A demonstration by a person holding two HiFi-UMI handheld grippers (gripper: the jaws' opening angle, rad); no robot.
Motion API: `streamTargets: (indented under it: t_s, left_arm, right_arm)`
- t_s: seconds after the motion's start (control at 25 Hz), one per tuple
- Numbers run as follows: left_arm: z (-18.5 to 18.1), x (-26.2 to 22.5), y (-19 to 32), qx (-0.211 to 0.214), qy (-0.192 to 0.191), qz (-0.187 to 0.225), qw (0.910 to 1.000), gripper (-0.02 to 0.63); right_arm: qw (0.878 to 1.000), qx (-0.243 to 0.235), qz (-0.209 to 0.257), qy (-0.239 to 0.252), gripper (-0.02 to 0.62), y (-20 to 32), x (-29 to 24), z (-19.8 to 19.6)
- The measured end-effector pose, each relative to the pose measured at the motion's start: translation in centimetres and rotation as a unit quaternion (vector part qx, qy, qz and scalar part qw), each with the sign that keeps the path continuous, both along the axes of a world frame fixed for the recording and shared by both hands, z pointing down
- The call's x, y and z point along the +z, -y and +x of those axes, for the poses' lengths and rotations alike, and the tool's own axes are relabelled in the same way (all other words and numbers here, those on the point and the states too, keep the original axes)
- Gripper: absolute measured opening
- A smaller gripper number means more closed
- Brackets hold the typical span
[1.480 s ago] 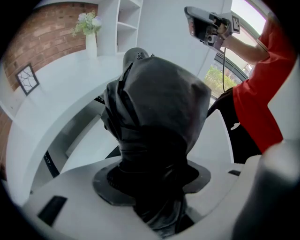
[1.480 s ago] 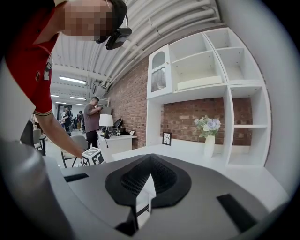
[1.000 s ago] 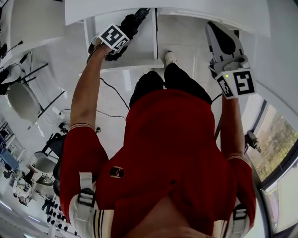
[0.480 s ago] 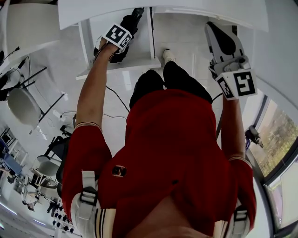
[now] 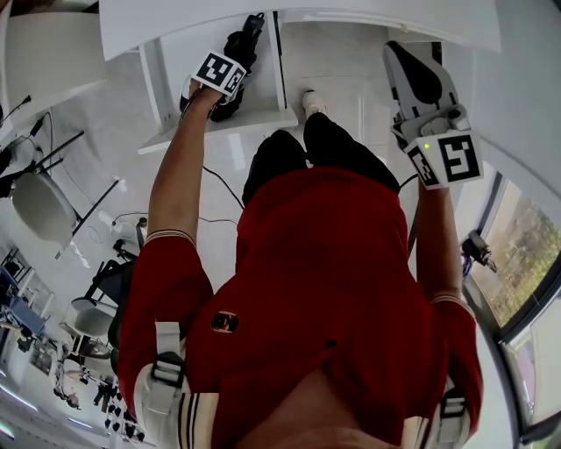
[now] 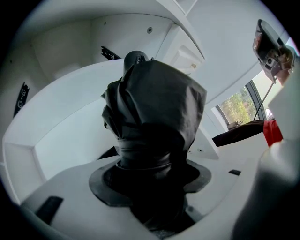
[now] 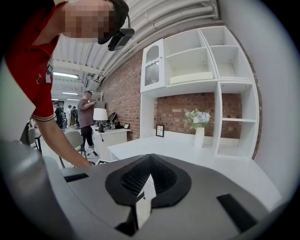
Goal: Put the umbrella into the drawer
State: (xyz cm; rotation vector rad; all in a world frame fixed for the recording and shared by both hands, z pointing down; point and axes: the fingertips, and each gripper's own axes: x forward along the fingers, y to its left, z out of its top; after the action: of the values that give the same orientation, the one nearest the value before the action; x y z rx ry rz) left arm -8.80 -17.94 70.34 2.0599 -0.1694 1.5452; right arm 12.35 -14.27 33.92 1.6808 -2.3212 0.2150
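Pinching folded black umbrella (image 6: 154,103) round its bunched fabric body, left gripper (image 6: 150,183) holds it over open white drawer (image 6: 56,136), far end pointing inward. Judged light; fabric soft and slick over stiff core, so mid-body hold suits, with firm squeeze against slipping. Handle end hidden behind jaws. Contact with drawer floor: cannot tell. Drawer's back cut off under bench (image 5: 175,26). Right gripper (image 5: 405,57) raised well apart, jaws pressed together, nothing between.
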Motion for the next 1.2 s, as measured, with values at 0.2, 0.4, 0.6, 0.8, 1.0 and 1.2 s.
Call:
streamTargets:
  t_s: [0.2,0.4,0.6,0.8,1.0,1.2]
  left_arm:
    - [0.0,0.2,0.0,-0.018,-0.007,0.02,0.9996,0.265]
    - [-0.6,0.8,0.3,-0.038,-0.008,0.024,0.999,0.273]
    - [-0.9,-0.4,1.0,-0.049,-0.029,0.054,0.9969,0.273]
    - [-0.8,-3.1,2.4,-0.068,-0.059,0.094,0.9916,0.273]
    - [-0.5,-7.5,4.1,-0.096,-0.109,0.141,0.9792,0.272]
    - [1.0,-15.2,5.0,-0.124,-0.197,0.203,0.9511,0.233]
  right_arm:
    - [1.0,-0.004,0.0,0.001,-0.002,-0.2,0.0,-0.4]
    - [1.0,-0.003,-0.003,0.0,-0.002,-0.5,0.4,-0.3]
    - [1.0,-0.005,-0.005,0.004,-0.002,-0.9,0.6,-0.4]
    - [1.0,-0.02,-0.001,0.014,-0.002,-0.4,0.8,-1.4]
    - [0.999,-0.043,0.0,0.029,-0.002,0.5,1.3,-3.1]
    - [0.996,-0.078,0.003,0.048,-0.002,1.1,1.5,-5.5]
